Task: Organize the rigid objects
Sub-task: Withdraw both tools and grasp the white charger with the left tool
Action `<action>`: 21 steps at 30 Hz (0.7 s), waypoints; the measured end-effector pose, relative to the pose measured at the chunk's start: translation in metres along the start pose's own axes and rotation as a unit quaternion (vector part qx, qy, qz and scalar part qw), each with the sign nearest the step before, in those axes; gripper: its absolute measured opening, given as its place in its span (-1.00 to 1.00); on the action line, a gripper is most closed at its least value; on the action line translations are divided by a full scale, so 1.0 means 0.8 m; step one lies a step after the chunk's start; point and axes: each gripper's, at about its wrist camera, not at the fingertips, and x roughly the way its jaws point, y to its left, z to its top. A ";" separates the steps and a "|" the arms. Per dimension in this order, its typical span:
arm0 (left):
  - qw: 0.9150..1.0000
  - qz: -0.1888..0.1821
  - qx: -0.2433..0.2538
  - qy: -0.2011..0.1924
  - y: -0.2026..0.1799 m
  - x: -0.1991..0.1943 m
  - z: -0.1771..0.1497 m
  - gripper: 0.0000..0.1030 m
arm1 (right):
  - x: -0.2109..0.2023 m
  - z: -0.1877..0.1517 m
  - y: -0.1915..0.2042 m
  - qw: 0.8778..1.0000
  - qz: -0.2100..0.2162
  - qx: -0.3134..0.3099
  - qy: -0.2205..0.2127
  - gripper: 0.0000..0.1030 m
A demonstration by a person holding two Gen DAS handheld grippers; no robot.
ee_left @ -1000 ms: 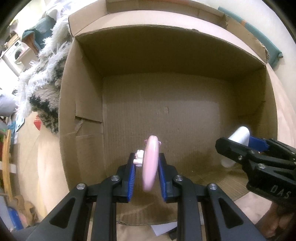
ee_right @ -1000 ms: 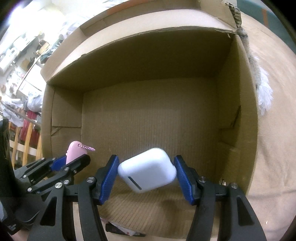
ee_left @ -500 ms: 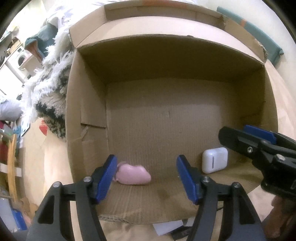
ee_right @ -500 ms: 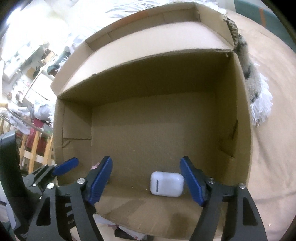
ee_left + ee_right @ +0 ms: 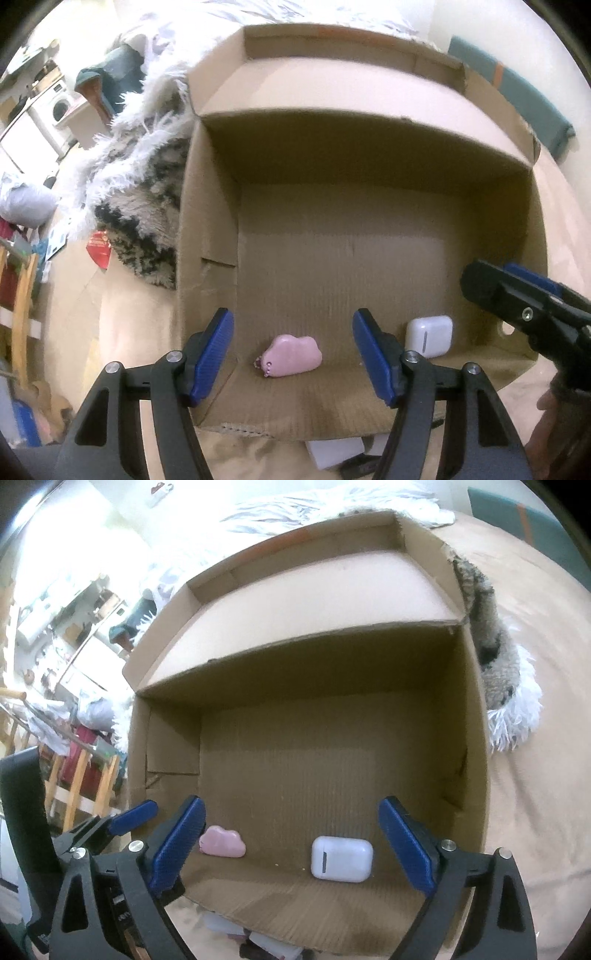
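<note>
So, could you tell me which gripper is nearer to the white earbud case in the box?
Right. The right gripper hangs open directly above the white earbud case; the left gripper hangs open beside it, above the pink cloud-shaped case.

A beige-covered bed (image 5: 535, 812) carries an open cardboard box (image 5: 207, 221) — a shaggy grey-and-white throw (image 5: 140, 177) lies against its side, papers (image 5: 334, 452) at its near edge.

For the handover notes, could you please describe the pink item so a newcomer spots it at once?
Look inside the open cardboard box, along its near wall. Two small things lie there: the pink cloud-shaped case sits left of a white earbud case, and only it has a beaded chain.
</note>
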 end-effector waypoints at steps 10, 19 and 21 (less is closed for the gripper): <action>0.999 0.007 -0.009 -0.035 0.022 -0.052 0.001 0.24 | -0.038 -0.006 0.008 0.999 0.010 -0.003 -0.033 0.96; 0.999 0.010 -0.036 -0.029 0.046 -0.094 -0.027 0.25 | -0.087 -0.034 0.016 0.998 0.022 -0.020 -0.051 0.96; 0.999 0.012 -0.041 -0.027 0.051 -0.100 -0.038 0.25 | -0.092 -0.045 0.015 0.998 0.024 -0.017 -0.049 0.96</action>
